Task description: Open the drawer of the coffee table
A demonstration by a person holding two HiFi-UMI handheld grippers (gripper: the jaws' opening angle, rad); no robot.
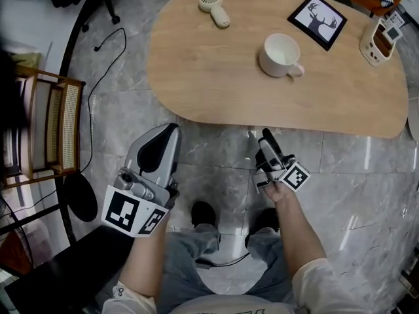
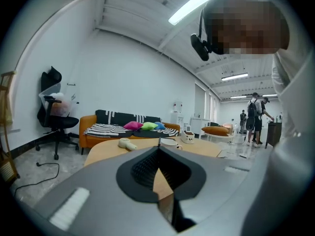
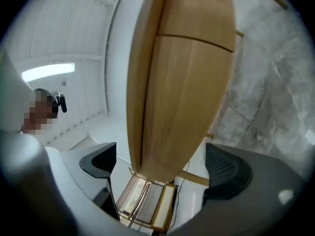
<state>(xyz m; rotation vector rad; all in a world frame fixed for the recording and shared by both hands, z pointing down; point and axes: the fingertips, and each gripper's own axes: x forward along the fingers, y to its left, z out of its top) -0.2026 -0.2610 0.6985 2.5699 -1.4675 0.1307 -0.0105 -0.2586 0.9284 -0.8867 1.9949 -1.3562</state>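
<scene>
The drawer itself is hard to pick out. From the head view the coffee table [image 1: 216, 77] shows only its top, and anything in its side lies hidden beneath the near edge. The right gripper view is turned on its side and shows the table's [image 3: 192, 82] wooden side face, smooth and flush, with one thin seam across it. We cannot tell if that seam marks the drawer front.

The right gripper [image 1: 267, 136] hangs near the table's near edge, apart from it. Its [image 3: 162, 166] ribbed black pads stand wide apart, clasping nothing; the wood face appears between them but beyond them. The left gripper [image 1: 168, 131] is held lower, over the floor, and its [image 2: 158, 151] dark pads meet at the tips, clenched on nothing.

The table top is a rounded, bean-like slab of pale wood grain. On it, a cream handheld fan [image 1: 214, 7] lies by the far edge, a white mug [image 1: 281, 55] sits towards the right end, a black-framed deer picture [image 1: 317, 20] lies beyond the mug, and a small white device [image 1: 380, 39] sits at the right edge, too small to read. The floor [image 1: 340, 175] is glossy grey marble tile. A wood-and-cane chair [image 1: 49, 126] is cut off at the left.
</scene>
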